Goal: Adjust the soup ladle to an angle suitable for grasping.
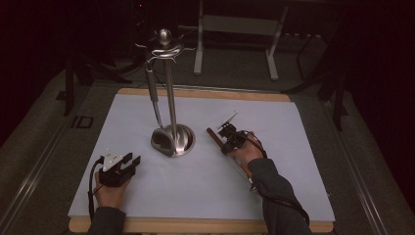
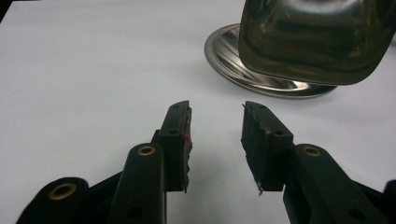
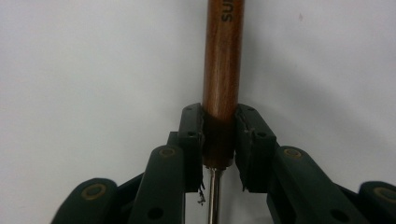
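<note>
A steel utensil stand [image 1: 171,98] rises from a round base [image 1: 186,142] near the middle of the white board. A steel ladle [image 1: 160,138] hangs from its top hooks, with the bowl [image 2: 308,42] low over the base [image 2: 229,58]. A utensil with a brown wooden handle [image 1: 213,135] lies on the board to the right of the stand. My right gripper [image 1: 224,146] is shut on that handle [image 3: 224,56], both pads against the wood, and a thin metal shaft runs back under the jaws. My left gripper [image 1: 133,160] rests at the front left, open with nothing between its jaws [image 2: 215,121].
The white board [image 1: 274,161] has a wooden front edge [image 1: 195,226] and lies on grey carpet. A metal frame with two legs [image 1: 235,29] stands in the dark behind the board. The stand's base lies just ahead of my left gripper.
</note>
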Demonstrator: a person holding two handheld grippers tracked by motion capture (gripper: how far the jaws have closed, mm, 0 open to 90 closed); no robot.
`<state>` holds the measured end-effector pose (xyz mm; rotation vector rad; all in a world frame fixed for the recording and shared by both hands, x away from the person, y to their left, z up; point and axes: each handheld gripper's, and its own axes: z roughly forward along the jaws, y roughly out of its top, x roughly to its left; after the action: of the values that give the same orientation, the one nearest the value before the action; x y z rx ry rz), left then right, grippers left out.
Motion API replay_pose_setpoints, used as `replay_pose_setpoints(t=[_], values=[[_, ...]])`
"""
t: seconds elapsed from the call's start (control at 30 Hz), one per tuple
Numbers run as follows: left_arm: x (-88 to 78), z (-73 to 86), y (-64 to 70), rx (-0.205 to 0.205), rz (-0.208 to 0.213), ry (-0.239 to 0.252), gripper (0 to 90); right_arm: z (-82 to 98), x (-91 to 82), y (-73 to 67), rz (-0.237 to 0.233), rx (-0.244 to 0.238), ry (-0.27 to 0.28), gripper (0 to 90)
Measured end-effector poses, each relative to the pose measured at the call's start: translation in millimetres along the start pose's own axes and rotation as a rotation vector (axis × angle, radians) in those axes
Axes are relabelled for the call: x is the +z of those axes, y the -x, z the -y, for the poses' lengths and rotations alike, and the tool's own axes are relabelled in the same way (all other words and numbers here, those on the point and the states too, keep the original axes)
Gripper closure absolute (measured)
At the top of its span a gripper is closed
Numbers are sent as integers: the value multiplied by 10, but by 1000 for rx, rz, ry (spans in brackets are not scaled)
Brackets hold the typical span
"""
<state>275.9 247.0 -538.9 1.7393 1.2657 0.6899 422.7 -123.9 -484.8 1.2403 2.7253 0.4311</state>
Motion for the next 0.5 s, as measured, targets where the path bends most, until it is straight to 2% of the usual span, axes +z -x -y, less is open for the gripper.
replay_pose_setpoints(t=[0.33, 0.5], values=[[-1, 0, 1, 2, -1, 1, 626, -13, -440, -43, -29, -16, 159, 742], [-2, 0, 2, 5, -3, 1, 626, 13, -619, -25, -61, -19, 246, 742]])
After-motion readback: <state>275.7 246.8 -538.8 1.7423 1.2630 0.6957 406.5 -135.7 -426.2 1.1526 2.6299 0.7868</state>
